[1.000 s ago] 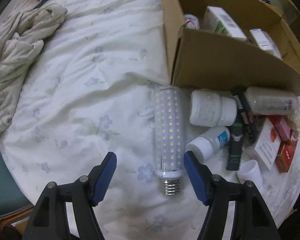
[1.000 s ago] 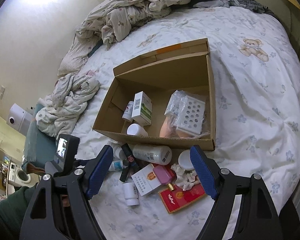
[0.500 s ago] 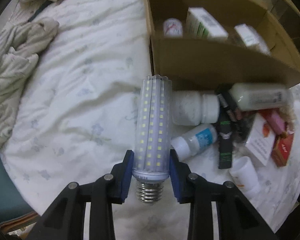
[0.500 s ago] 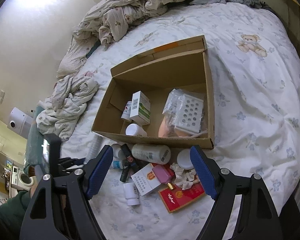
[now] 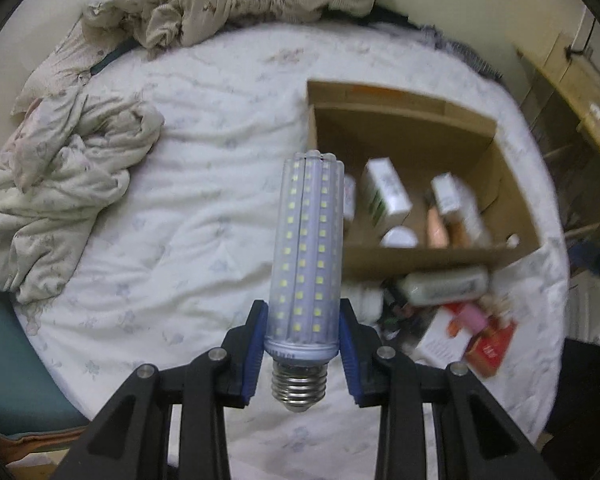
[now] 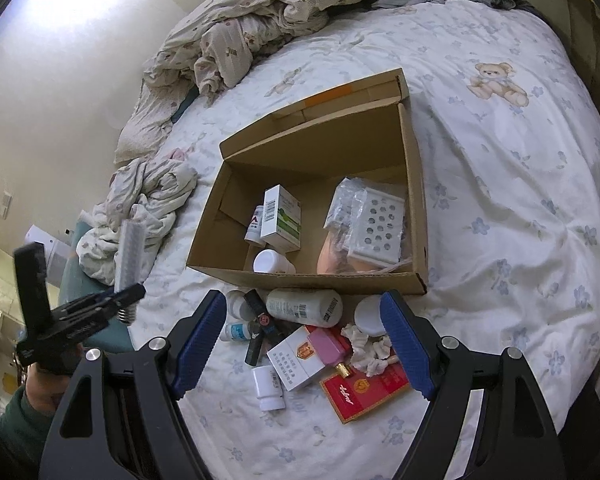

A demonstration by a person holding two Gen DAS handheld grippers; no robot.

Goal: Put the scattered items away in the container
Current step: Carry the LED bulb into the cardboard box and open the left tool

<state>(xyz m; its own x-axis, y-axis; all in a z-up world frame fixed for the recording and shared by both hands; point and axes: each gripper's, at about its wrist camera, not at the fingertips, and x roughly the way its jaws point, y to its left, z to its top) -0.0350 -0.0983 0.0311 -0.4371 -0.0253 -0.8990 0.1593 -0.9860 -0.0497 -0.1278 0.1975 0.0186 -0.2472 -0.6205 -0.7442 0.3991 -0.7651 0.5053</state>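
Now the left tool (image 5: 302,344) is clenched on the bulb (image 5: 308,256), gripping low on the body just above the screw base; a second ago its pads stood wide either side of the bulb lying on the bed (image 5: 204,184). Since then the bulb has come up clear of the quilt, left of the box (image 6: 414,184). Judgement: pick done, carry to box next. Right tool (image 6: 304,346) released, empty, hovering above the leftover pile (image 6: 304,360) at the box's near wall. Bulb: long ribbed clear-plastic cylinder, rows of small LED chips, metal thread. Box: stiff brown cardboard, open top. Quilt soft, wrinkled.
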